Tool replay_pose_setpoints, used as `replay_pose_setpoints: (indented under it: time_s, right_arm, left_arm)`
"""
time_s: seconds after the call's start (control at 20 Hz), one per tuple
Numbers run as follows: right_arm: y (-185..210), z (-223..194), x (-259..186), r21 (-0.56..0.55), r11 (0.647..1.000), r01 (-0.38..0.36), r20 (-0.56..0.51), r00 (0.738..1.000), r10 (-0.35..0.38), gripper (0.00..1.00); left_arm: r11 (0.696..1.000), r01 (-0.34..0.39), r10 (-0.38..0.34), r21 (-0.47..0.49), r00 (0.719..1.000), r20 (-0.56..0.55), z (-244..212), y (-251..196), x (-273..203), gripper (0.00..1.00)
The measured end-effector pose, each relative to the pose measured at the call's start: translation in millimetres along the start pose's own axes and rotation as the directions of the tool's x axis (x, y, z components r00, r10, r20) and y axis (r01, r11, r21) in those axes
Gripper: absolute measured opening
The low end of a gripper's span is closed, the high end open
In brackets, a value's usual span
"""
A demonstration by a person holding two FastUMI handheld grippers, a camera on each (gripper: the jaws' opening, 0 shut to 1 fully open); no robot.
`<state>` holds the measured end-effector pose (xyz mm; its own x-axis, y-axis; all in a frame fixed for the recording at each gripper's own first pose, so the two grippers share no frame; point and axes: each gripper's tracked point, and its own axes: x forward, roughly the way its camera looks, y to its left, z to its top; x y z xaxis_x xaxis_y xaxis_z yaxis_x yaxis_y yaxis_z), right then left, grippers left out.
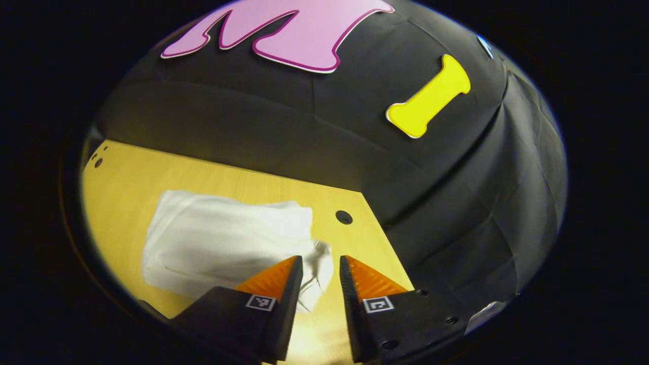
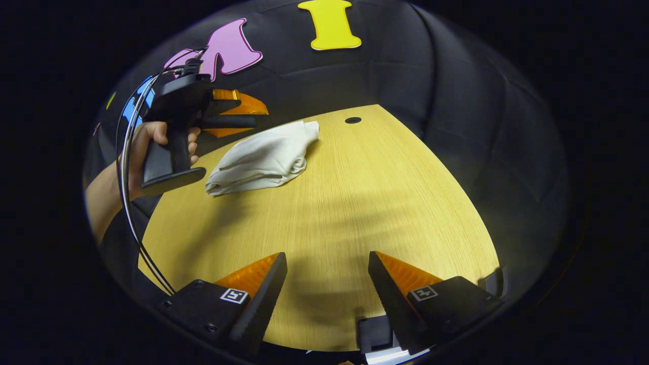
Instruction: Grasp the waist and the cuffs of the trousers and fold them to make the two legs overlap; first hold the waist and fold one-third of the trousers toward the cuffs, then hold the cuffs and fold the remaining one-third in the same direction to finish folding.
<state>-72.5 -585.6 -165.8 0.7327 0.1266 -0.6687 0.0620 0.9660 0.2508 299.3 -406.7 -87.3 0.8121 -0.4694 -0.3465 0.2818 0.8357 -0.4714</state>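
White cloth, the trousers (image 1: 223, 243), lies as a compact folded bundle on the pale wooden bench (image 1: 132, 172) in the left gripper view, near the far right corner of the board and just short of a round hole (image 1: 344, 217) in it. Left hand-held gripper (image 1: 320, 271) hangs above the bundle's near right corner with its jaws apart and nothing between them; a crumpled lobe of fabric shows through the gap, but whether either finger touches it cannot be told.

Right gripper view: the right hand-held gripper (image 2: 327, 268) is held over bare bench (image 2: 355, 203), well apart from the trousers (image 2: 263, 157), jaws wide apart and empty. Farther off a hand (image 2: 147, 152) holds the left hand-held gripper (image 2: 238, 114) by its grip, raised just beside the bundle's far edge. Bundle appears layered, with one end rounded and loosely bunched instead of flat.

Judgement: folding looks complete or nearly so, both tools being free of the cloth.

Risks from here:
- Bunched end may spring open, since loose fabric is not pressed flat
- Any descent of the left tool could snag that lobe and drag the top layer askew
- Bundle sits near the bench corner; a sideways nudge could push it over the edge
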Motion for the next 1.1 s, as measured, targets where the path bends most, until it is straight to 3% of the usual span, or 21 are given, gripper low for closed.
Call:
replay_pose_setpoints:
  time_s: [0.05, 0.1, 0.15, 0.2, 0.3, 0.5, 0.65, 0.8, 0.9, 1.1]
  right_arm:
    - [5, 0, -2, 0.001, 1.000, -0.002, 0.003, 1.000, 0.002, 0.99]
    - [13, 0, -6, -0.001, 1.000, -0.005, 0.011, 1.000, 0.005, 0.99]
    - [24, 6, -11, -0.009, 1.000, -0.006, 0.029, 1.000, 0.006, 0.99]
    - [30, 9, -13, -0.016, 1.000, -0.007, 0.041, 0.999, 0.008, 0.99]
    - [47, 12, -18, -0.030, 0.999, -0.016, 0.066, 0.998, 0.018, 0.99]
    - [86, 10, -39, -0.079, 0.996, -0.034, 0.098, 0.994, 0.041, 0.99]
    - [111, 15, -60, -0.118, 0.991, -0.055, 0.160, 0.984, 0.074, 0.99]
    - [127, 16, -88, -0.167, 0.985, -0.047, 0.212, 0.974, 0.082, 0.99]
    - [137, 18, -108, -0.187, 0.981, -0.043, 0.250, 0.964, 0.090, 0.99]
    - [159, 7, -149, -0.164, 0.986, -0.040, 0.313, 0.945, 0.091, 0.99]
  left_arm:
    - [1.000, -0.017, 0.016, 0.013, 1.000, 0.024, 2, 12, -17, 0.59]
    - [0.998, -0.047, 0.046, 0.035, 0.998, 0.041, 3, 22, -31, 0.82]
    - [0.994, -0.083, 0.079, 0.068, 0.995, 0.063, 6, 36, -56, 0.96]
    - [0.991, -0.098, 0.091, 0.094, 0.993, 0.076, 6, 42, -74, 0.91]
    - [0.979, -0.134, 0.117, 0.155, 0.987, 0.114, 6, 56, -118, 0.96]
    - [0.951, -0.204, 0.162, 0.231, 0.968, 0.189, -10, 80, -208, 0.96]
    - [0.915, -0.274, 0.223, 0.295, 0.955, 0.195, -40, 101, -271, 0.96]
    - [0.884, -0.309, 0.239, 0.351, 0.944, 0.229, -59, 105, -331, 0.96]
    - [0.866, -0.350, 0.255, 0.357, 0.923, 0.288, -63, 112, -369, 0.96]
    - [0.875, -0.392, 0.270, 0.284, 0.882, 0.388, -73, 125, -432, 0.96]
